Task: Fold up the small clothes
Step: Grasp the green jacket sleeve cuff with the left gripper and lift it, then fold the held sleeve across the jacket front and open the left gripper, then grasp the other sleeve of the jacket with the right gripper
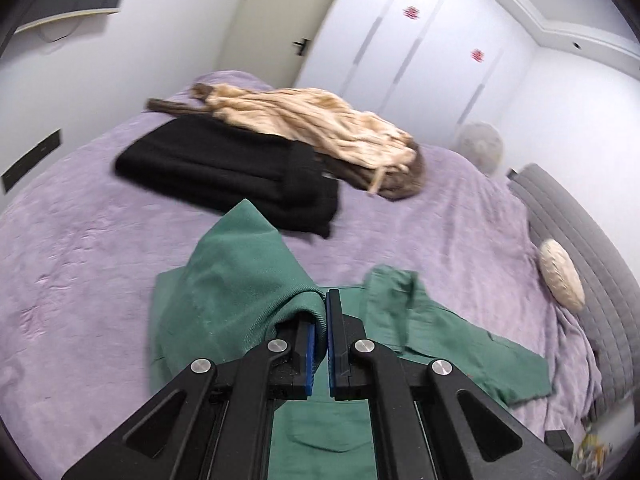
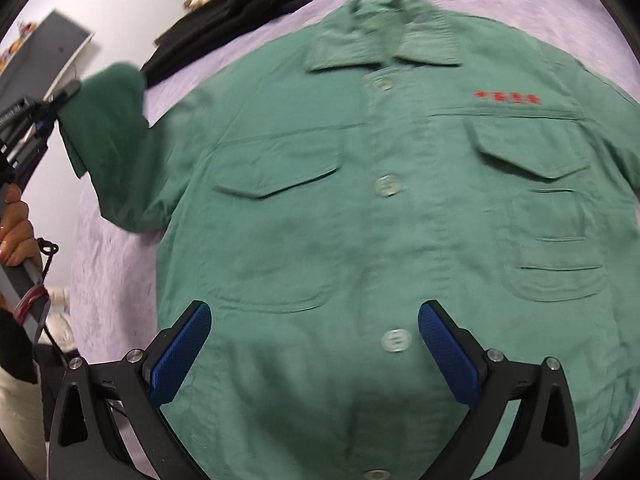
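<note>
Green shirt (image 2: 360, 208) lies front-up on the purple bedspread (image 2: 112, 280), buttoned, collar (image 2: 384, 36) pointing away from the right wrist camera and hem toward it; its long axis runs along the button placket, away from that camera.

Left gripper (image 1: 325, 300): jaws pressed together, pinching the edge of one green sleeve (image 1: 240, 280). The sleeve is lifted off the bedspread and drapes over the left finger. In the right wrist view the same sleeve (image 2: 108, 120) hangs raised at the frame's left side, with a hand (image 2: 16, 228) on the tool handle below it.

Right gripper (image 2: 314, 340): jaws spread wide, nothing between the pads (image 2: 184, 352). It hovers over the lower front of the shirt, a button (image 2: 395, 339) showing between the fingers; contact with the cloth cannot be determined.

Other items: folded black garment (image 1: 228, 172) and rumpled beige garment (image 1: 312, 120) lie together farther up the bed, apart from the shirt. Round cushion (image 1: 562, 276) rests against the grey headboard (image 1: 580, 232).

No containers are in view.
</note>
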### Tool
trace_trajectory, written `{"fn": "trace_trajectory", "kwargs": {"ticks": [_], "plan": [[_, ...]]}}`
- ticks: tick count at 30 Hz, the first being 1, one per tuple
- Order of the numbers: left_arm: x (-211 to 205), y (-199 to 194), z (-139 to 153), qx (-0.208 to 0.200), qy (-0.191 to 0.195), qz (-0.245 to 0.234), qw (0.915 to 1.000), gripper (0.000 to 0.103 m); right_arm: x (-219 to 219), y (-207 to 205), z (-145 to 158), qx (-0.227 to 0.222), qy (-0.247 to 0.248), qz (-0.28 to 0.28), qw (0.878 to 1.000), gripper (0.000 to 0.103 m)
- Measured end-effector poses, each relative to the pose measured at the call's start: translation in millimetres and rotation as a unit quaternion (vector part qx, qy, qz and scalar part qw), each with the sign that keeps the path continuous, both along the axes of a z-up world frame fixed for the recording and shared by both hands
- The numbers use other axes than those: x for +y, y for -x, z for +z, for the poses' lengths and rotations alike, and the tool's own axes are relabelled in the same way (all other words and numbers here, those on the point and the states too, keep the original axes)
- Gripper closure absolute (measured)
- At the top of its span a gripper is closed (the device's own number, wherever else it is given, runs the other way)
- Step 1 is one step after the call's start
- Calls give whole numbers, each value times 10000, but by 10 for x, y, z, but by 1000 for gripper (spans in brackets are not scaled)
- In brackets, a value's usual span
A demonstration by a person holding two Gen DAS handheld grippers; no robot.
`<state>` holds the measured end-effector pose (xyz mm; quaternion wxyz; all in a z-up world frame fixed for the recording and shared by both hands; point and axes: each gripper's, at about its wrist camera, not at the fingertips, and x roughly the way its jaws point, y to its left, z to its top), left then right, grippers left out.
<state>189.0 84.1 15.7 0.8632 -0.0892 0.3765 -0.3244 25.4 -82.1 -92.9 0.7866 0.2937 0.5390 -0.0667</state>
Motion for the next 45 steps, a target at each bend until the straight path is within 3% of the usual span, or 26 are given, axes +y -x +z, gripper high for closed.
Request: {"fn": "trace_trajectory", "kwargs": {"ticks": [4, 7, 9, 13, 14, 15, 16, 19, 21, 24, 27, 30, 36, 38, 39, 40, 42, 45], "plan": [[-1121, 344, -160, 72, -288, -982, 9947, 97, -562, 287, 1, 18, 50, -595, 9982, 0], [-1788, 672, -553, 115, -1024, -1433, 9843, 97, -935, 501, -96, 177, 46, -980, 9950, 0], [-2035, 837, -854, 286, -1516, -1665, 9739, 97, -1122, 630, -160, 280, 39, -1144, 9930, 0], [-2214, 1033, -1223, 598, -2033, -1897, 9587, 93, -1387, 811, -242, 414, 106, -1335, 9901, 0], [-2189, 1072, -1258, 610, -2067, -1904, 9578, 81, -1443, 839, -238, 418, 140, -1350, 9899, 0], [-2138, 1099, -1253, 592, -2089, -1886, 9577, 39, -1473, 839, -233, 413, 188, -1349, 9898, 0], [-2068, 1117, -1230, 538, -2051, -1863, 9593, 10, -1503, 814, -222, 393, 248, -1322, 9901, 0], [-1766, 1246, -1039, 9, -2254, -1634, 9605, 6, -1525, 627, -160, 252, 511, -1074, 9926, 0], [-1530, 1213, -978, -78, -2449, -1345, 9601, 6, -1448, 431, -77, 76, 714, -781, 9944, 0], [-1055, 1070, -980, 99, -2672, -806, 9602, 6, -1249, 100, 32, -212, 988, -254, 9946, 0], [-595, 949, -1169, 489, -3034, -324, 9511, 6, -933, -324, 103, -443, 1321, 388, 9895, 0], [-318, 807, -1414, 873, -3433, -32, 9352, 6, -564, -765, -6, -415, 1973, 1032, 9740, 0], [-151, 539, -1533, 499, -3506, 716, 9325, 6, -100, -1373, -493, 96, 3275, 1784, 9278, 1], [-17, 436, -1549, 584, -3399, 1090, 9323, 6, -180, -1384, -426, -38, 3133, 1653, 9352, 30], [64, 389, -1557, 668, -3261, 1233, 9349, 6, -262, -1394, -367, -13, 3099, 1452, 9396, 83], [159, 353, -1563, 745, -3137, 1337, 9371, 6, -421, -1378, -273, -188, 2797, 1106, 9535, 94], [356, 268, -1589, 957, -2864, 1543, 9408, 6, -854, -1179, -112, -682, 1745, 174, 9821, 94], [523, 187, -1678, 1311, -2443, 1607, 9473, 6, -1402, -818, -200, -848, 643, -1073, 9885, 94]]}}
